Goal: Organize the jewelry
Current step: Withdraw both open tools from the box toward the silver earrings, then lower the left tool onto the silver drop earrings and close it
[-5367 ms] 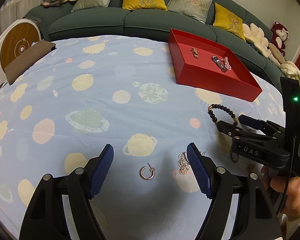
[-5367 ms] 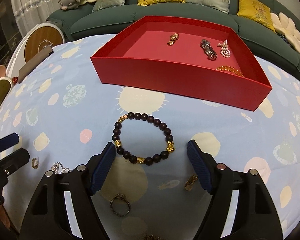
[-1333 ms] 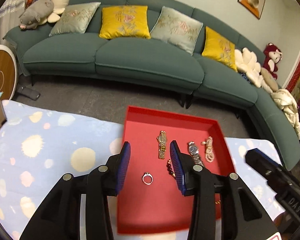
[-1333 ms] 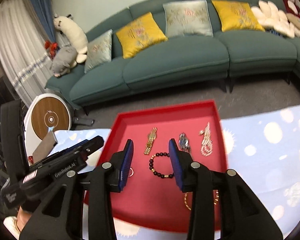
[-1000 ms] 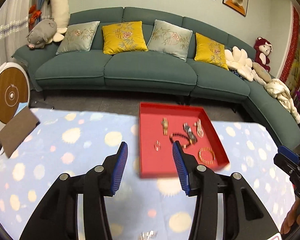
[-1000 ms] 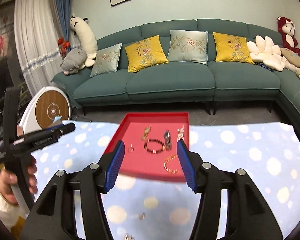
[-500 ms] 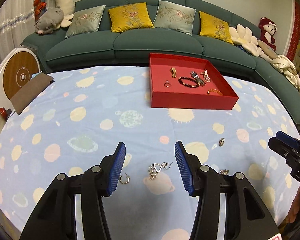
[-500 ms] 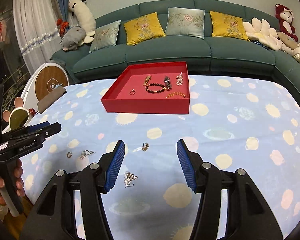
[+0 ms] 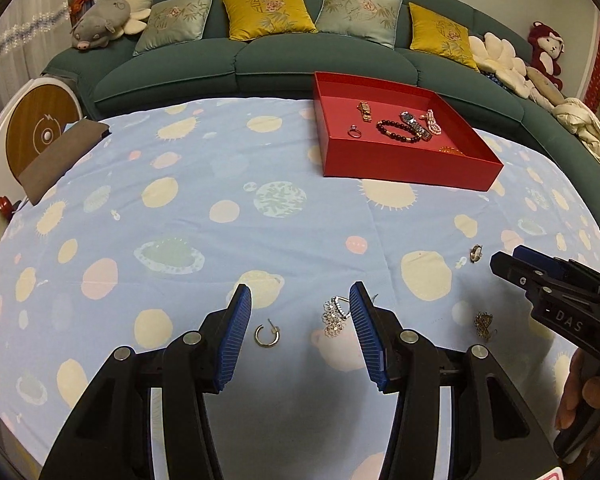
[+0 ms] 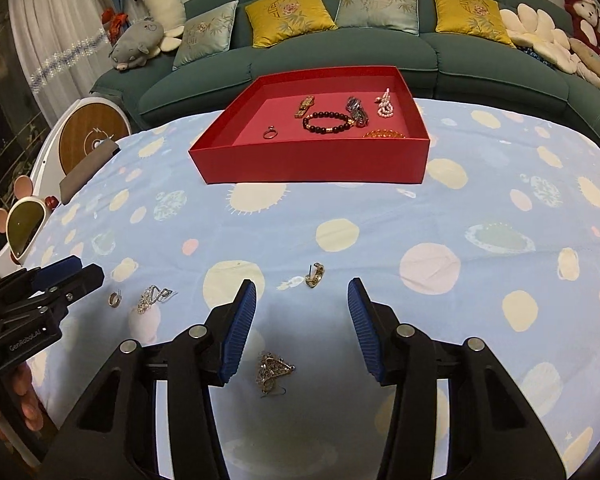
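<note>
Hovering over the near part of the table, the left gripper (image 9: pixel 300 312) has its jaws spread wide and grips nothing. Between its blue pads (image 9: pixel 236 332) a gold hoop earring (image 9: pixel 267 335) lies on the blue spotted tablecloth (image 9: pixel 180 216), and a silver cluster earring (image 9: pixel 335 316) lies just beside the right pad. Further right, a small gold filigree earring (image 9: pixel 483 324) lies below the tip of the right gripper (image 9: pixel 512 262), with a small ring-like piece (image 9: pixel 476 253) just left of that tip.

In the right wrist view, the right gripper (image 10: pixel 302 312) likewise has its jaws wide apart and empty. The filigree earring (image 10: pixel 271 370) lies between its fingers near the camera; a small gold earring (image 10: pixel 315 274) lies just beyond the fingertips. To the left lie the silver cluster earring (image 10: pixel 153 298) and the hoop earring (image 10: pixel 115 299), close to the left gripper (image 10: pixel 70 270).

The red tray (image 10: pixel 312 164) stands at the far side of the table, before a green sofa (image 10: pixel 380 56). Inside it lie a ring (image 10: pixel 269 133), a dark bead bracelet (image 10: pixel 327 122), a gold watch band (image 10: pixel 305 106), a wristwatch (image 10: pixel 357 111), a pearl piece (image 10: pixel 385 105) and an amber bracelet (image 10: pixel 385 134) against the near wall.
</note>
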